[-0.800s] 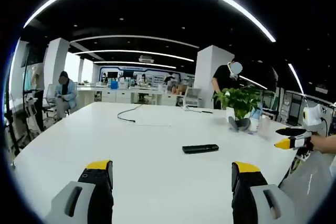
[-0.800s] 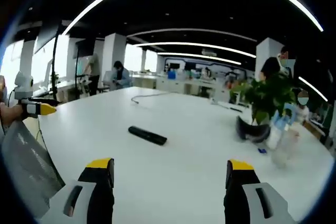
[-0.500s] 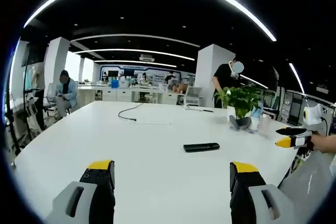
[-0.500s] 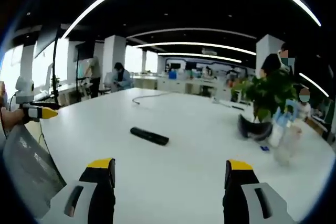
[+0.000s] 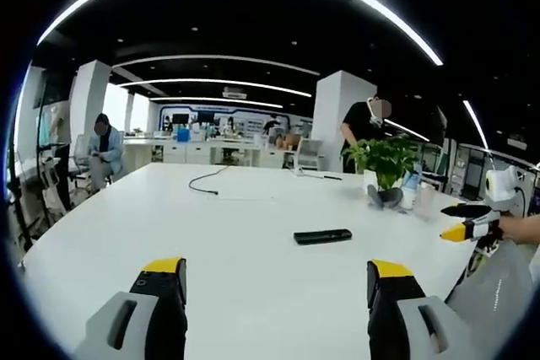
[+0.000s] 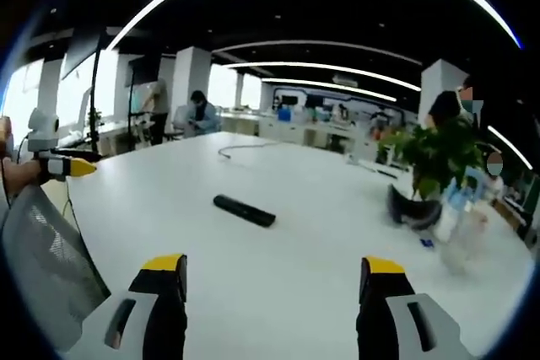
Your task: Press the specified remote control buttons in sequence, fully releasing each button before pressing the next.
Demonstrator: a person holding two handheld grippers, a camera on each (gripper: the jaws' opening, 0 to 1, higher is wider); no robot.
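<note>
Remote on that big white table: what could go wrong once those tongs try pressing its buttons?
Three risks, as I judge them:
1. The remote lies loose on the smooth table, with nothing holding it, so a push may slide it instead of pressing.
2. It is thin and dark, and its buttons are too small to make out, so the wide-open left tongs or right tongs might hit the wrong one.
3. The potted plant and bottles stand nearby; a wide swing could knock them.

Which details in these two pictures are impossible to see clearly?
- Remote control buttons: too small and dark in both views.
- Bottles beside the potted plant, right gripper view: blurred.
- Black cable far end: too small, left gripper view.
- Right tool, left gripper view: cut off near the edge; jaws unclear there.
</note>
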